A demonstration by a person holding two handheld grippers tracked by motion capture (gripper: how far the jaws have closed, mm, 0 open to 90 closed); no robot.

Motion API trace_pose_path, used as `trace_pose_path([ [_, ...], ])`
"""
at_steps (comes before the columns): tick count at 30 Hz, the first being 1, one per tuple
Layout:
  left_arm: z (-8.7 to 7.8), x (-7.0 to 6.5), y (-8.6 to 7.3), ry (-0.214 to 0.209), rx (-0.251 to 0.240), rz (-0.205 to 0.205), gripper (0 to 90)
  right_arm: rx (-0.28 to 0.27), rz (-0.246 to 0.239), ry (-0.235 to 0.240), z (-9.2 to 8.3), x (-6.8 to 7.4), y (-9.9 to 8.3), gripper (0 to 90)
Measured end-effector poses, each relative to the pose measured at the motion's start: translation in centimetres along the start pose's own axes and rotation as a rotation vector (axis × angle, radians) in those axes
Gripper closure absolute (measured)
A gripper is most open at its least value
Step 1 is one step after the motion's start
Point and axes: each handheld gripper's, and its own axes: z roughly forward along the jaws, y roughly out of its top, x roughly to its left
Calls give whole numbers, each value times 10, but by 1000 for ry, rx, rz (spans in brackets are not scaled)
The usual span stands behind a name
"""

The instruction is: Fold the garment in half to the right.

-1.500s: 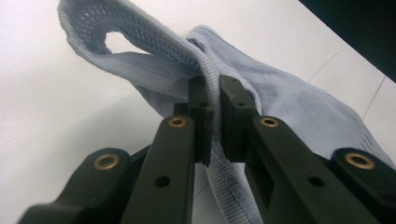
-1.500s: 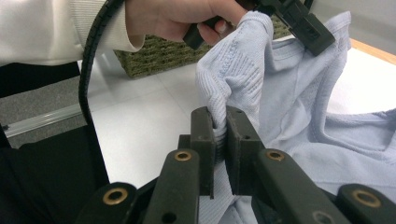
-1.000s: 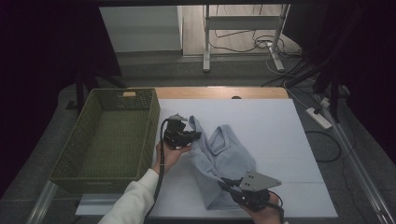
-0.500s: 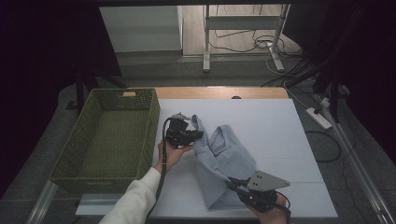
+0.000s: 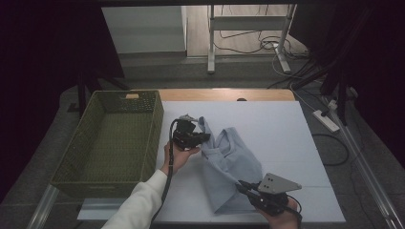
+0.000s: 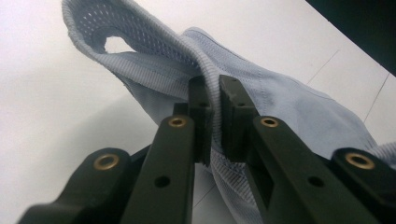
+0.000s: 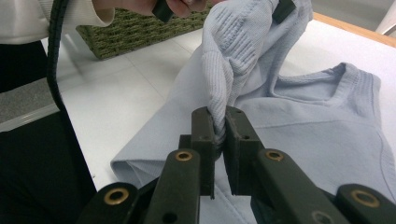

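Observation:
A pale blue knitted vest (image 5: 231, 164) lies partly lifted on the white table (image 5: 286, 138). My left gripper (image 5: 204, 138) is shut on its upper left edge, near a shoulder strap; the ribbed hem (image 6: 212, 100) is pinched between the black jaws of the left gripper (image 6: 215, 93). My right gripper (image 5: 240, 186) is shut on the vest's lower edge, near the front of the table. In the right gripper view, a fold of the vest (image 7: 222, 88) rises from the right gripper (image 7: 220, 122) toward the other hand (image 7: 180, 5).
A green woven basket (image 5: 111, 138) stands to the left of the vest, its inside bare. A power strip (image 5: 326, 120) and cables lie on the floor to the right. White tabletop lies open on the right of the vest.
The right gripper has shifted slightly right and toward the table's front edge with the vest's hem. The left gripper holds its place.

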Motion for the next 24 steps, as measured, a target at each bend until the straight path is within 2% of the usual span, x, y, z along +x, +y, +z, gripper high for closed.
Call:
trace_pose_path([
  [24, 12, -6, 7, 5, 34, 22, 834, 35, 30, -24, -10, -9, -11, 835],
])
